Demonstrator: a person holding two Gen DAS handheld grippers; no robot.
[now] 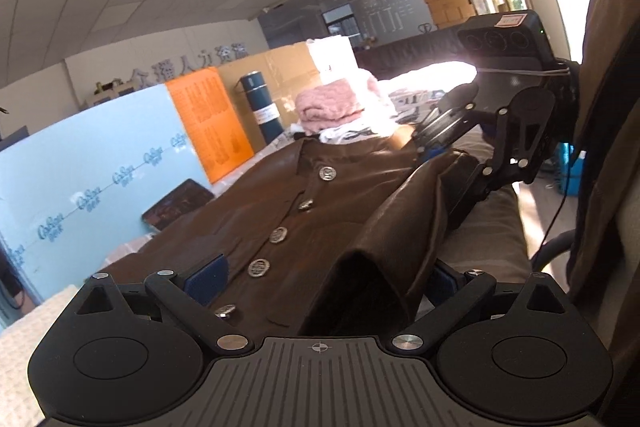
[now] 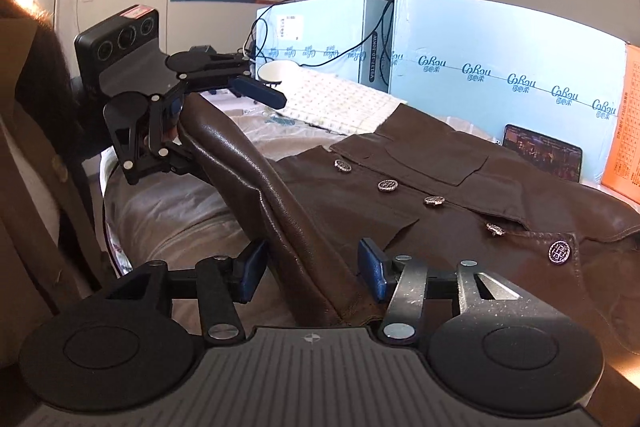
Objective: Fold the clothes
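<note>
An office room with a tiled ceiling and pale blue panels (image 2: 500,67) is framing a bed-like padded surface (image 2: 180,211) where a brown leather jacket (image 1: 280,203) is lying buttons-up. Nearest, the left gripper (image 1: 320,279) is sitting with its blue pads wide apart, a raised fold of the jacket's sleeve (image 1: 384,247) lying loose between them. The right gripper (image 2: 312,267) is likewise standing spread, straddling the same sleeve without pinching it. Farther back, a pink folded garment (image 1: 332,103) is resting on other clothes.
</note>
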